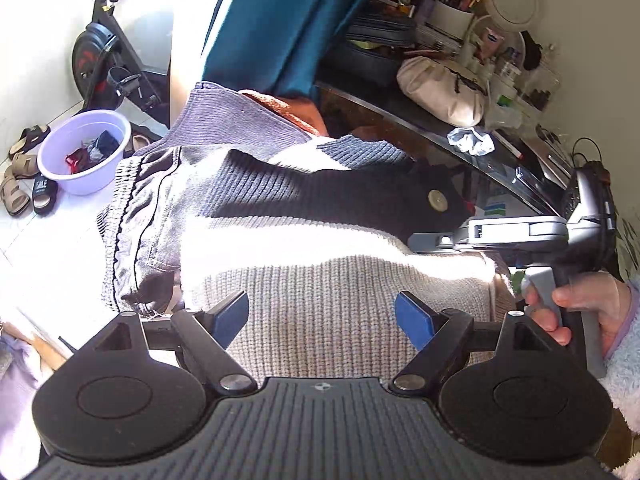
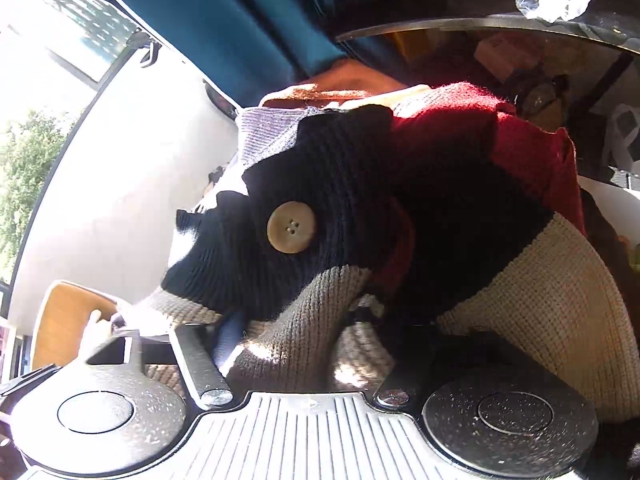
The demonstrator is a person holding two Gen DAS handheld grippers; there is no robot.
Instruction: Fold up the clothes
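Your left claw (image 1: 320, 316) hangs spread and empty over the thick, floppy cardigan (image 1: 340, 264) while your right claw (image 2: 304, 344) pinches its bunched knit; grip hems, not middles.

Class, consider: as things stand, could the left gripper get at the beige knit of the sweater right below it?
Probably yes: the left gripper is open over the beige knit, with nothing between.

Left gripper (image 1: 322, 316) jaws apart, right gripper (image 2: 296, 336) clamped
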